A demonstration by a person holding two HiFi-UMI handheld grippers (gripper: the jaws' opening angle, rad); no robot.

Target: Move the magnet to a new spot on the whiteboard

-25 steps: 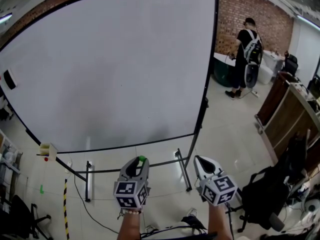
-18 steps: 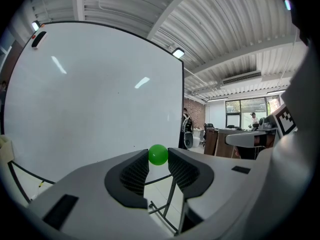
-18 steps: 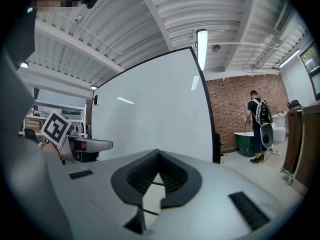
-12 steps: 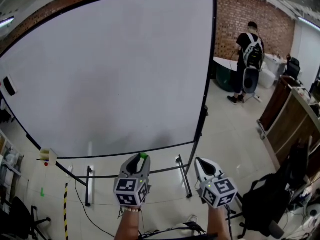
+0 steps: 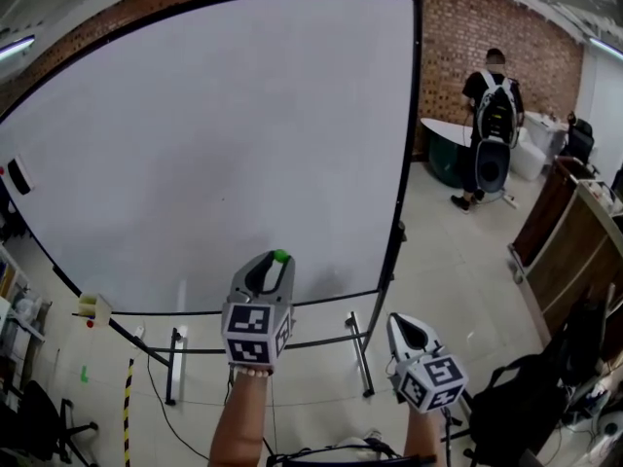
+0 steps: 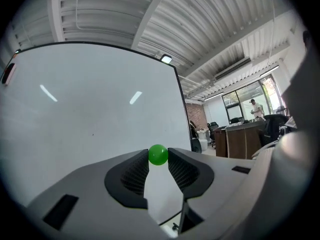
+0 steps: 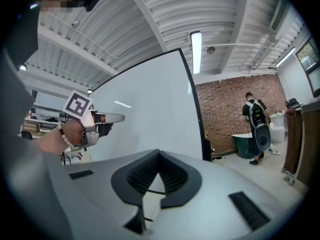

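Left gripper clamps the small green ball magnet at its jaw tips, leaving it exposed to meet the large white whiteboard ahead; right gripper, closed and empty, idles alongside

Bright, even indoor light from ceiling tube lamps. Whiteboard evenly lit. Lamp streaks glare on it in the left gripper view, and the head view shows a faint grey shadow near its lower edge. Heavy fisheye bending at the edges. Black vignette corners in both gripper views. Close foreground soft, background sharp.
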